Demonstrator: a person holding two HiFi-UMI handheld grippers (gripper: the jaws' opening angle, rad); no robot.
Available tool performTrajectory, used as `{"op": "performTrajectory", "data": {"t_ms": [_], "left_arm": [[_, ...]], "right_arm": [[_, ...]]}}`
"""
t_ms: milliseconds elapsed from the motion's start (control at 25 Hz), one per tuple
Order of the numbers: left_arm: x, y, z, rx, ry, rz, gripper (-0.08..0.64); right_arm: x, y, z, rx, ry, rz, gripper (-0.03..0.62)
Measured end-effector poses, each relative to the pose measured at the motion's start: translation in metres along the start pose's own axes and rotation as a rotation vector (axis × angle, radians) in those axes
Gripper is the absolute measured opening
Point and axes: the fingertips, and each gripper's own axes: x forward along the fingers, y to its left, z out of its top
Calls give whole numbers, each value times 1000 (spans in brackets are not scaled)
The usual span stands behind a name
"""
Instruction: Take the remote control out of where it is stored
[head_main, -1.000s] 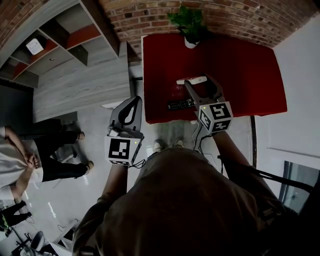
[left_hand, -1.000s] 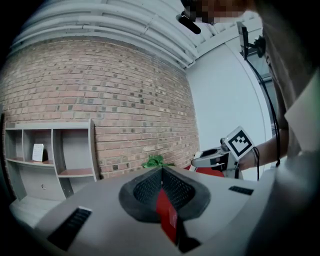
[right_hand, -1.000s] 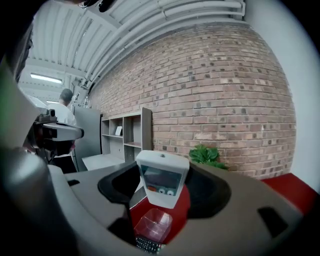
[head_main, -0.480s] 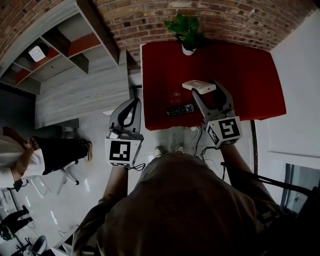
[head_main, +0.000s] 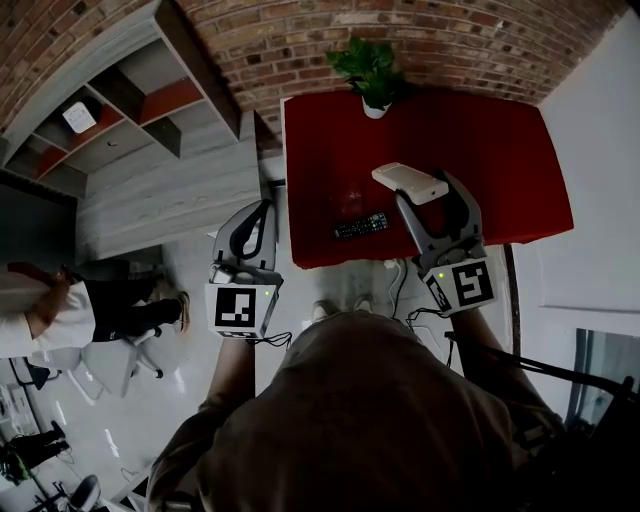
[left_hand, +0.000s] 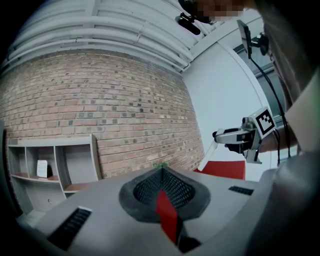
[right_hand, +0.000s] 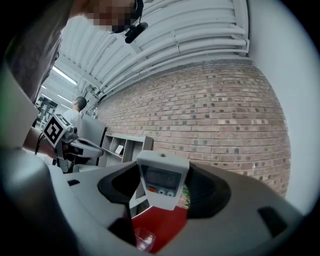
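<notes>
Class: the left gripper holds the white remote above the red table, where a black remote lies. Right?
No. The right gripper, not the left gripper, holds the white remote above the red table, where a black remote lies; the right gripper view shows it.

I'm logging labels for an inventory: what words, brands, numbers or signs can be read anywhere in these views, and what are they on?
No text reads legibly anywhere.
White remote, held in the right gripper: screen and button markings too blurred.
Black remote on the red table: key print too small.
Card in the shelf unit: too small.
Marker cubes: black-and-white patterns only, no letters.
</notes>
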Motion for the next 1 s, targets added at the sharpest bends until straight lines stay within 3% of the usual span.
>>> {"op": "performTrajectory", "data": {"t_ms": [400, 1000], "left_arm": [[-8, 4, 9, 20, -11, 26, 9], [-12, 1, 6, 20, 2, 20, 9]], "right_arm": [[-28, 2, 19, -46, -82, -7, 290], [-41, -2, 16, -37, -68, -37, 290]]}}
